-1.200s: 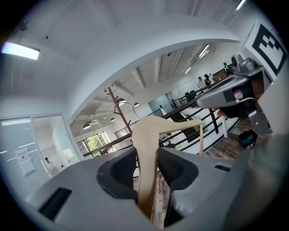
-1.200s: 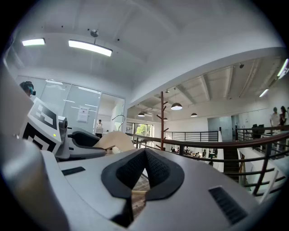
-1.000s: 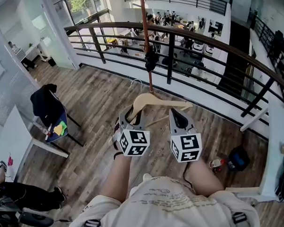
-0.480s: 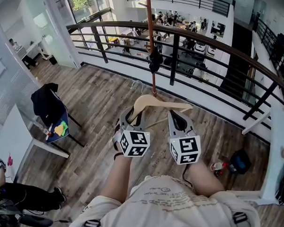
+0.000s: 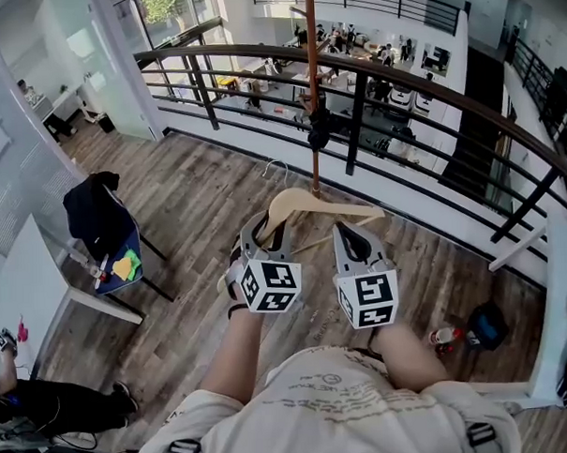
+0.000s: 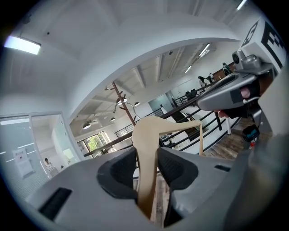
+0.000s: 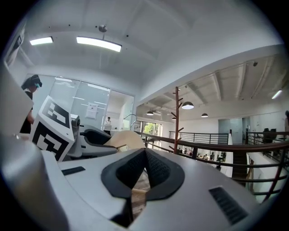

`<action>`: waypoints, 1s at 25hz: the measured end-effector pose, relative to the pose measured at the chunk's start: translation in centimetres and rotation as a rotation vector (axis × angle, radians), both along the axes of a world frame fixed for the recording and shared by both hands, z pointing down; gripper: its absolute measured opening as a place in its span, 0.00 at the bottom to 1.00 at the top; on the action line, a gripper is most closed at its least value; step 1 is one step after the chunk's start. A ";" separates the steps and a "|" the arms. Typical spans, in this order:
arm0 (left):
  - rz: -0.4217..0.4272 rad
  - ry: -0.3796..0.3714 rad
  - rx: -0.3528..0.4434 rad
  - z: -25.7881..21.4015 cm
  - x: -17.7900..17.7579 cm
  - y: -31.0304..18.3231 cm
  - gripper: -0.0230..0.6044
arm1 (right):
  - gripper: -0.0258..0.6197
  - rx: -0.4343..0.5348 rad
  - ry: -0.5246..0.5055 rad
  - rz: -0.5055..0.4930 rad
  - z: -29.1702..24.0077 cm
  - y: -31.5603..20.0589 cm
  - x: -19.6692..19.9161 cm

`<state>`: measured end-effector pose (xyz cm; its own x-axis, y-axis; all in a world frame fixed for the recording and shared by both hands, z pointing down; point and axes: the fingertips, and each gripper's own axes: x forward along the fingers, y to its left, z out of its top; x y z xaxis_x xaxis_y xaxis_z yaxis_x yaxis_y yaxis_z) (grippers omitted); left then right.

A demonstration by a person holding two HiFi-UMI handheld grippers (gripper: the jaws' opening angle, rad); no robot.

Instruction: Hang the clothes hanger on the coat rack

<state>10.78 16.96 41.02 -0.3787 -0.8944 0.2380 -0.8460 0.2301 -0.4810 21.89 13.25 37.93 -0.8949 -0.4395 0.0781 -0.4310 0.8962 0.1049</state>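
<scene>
The floor (image 5: 198, 206) is of wooden planks in mixed brown and grey tones, and it runs to a dark railing (image 5: 371, 72) along its far edge. Near that railing the thin reddish pole of the coat rack (image 5: 313, 98) stands on the boards. At the left stands a chair (image 5: 116, 261) with a black garment (image 5: 93, 206) over its back, just beside the corner of a white table (image 5: 32, 279). At the near right a dark bag (image 5: 485, 325) lies on the planks with a small red and white thing (image 5: 445, 337) beside it, too small to identify, and both lie close to a white desk (image 5: 555, 331).
</scene>
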 end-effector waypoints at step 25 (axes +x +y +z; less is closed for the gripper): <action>-0.002 0.003 -0.033 2.3 -10.8 -6.7 0.28 | 0.04 -0.030 -0.036 -0.006 0.9 -7.7 -11.3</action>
